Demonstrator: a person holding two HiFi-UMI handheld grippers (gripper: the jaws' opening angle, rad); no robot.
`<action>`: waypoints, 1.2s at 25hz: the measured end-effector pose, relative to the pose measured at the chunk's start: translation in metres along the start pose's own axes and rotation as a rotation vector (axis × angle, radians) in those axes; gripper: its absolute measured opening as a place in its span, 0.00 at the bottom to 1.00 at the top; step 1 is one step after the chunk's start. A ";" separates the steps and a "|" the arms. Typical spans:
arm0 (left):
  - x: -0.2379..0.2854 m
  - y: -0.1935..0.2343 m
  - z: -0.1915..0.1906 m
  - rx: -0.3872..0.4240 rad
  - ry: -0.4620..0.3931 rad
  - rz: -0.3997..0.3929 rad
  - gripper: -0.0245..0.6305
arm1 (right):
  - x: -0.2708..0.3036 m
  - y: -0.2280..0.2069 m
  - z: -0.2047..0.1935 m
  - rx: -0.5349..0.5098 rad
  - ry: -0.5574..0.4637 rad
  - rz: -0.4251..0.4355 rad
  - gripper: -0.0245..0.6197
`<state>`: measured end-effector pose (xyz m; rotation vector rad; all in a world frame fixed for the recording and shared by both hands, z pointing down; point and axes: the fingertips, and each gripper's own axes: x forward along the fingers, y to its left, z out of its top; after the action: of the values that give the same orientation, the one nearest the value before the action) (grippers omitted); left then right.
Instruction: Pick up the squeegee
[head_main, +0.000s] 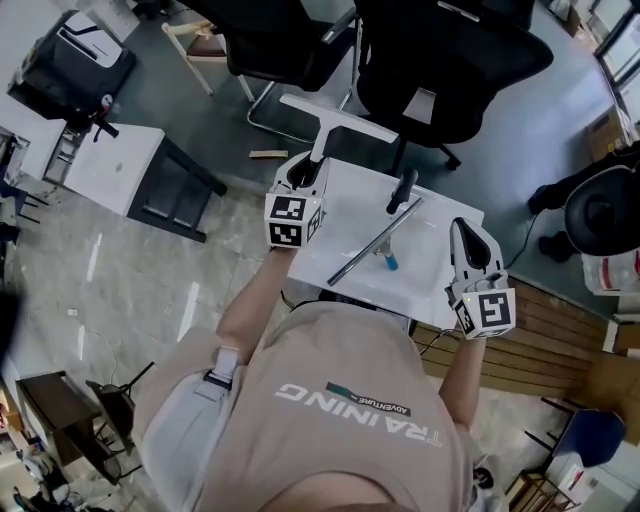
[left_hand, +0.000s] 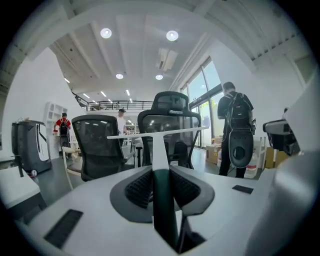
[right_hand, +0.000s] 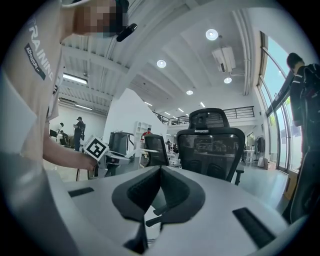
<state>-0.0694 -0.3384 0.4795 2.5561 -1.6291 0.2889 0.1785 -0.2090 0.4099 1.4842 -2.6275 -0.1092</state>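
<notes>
Pads of the left gripper (left_hand: 161, 186) clamp the dark handle of the white T-shaped plastic squeegee (left_hand: 159, 147), held off the white rectangular table (head_main: 345, 215) with open floor at its left. The right gripper (right_hand: 160, 172) is closed and empty at the table's right edge. Two black mesh office chairs (head_main: 440, 60) stand beyond. A long metal bar (head_main: 372, 245) lies on the table beside a small blue item (head_main: 390, 262). The beige shirt (head_main: 350, 420) reads "TRAINING" and "ADVENTURE".
</notes>
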 end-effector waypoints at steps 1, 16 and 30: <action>-0.004 -0.002 0.010 0.008 -0.017 -0.006 0.19 | 0.000 0.000 0.001 -0.002 -0.003 0.001 0.09; -0.066 -0.020 0.113 0.079 -0.205 -0.072 0.19 | 0.004 0.006 0.031 -0.028 -0.068 0.017 0.09; -0.074 -0.021 0.143 0.091 -0.268 -0.111 0.19 | 0.001 0.000 0.041 -0.035 -0.094 -0.020 0.09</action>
<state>-0.0659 -0.2899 0.3248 2.8467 -1.5777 0.0109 0.1719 -0.2100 0.3689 1.5299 -2.6691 -0.2309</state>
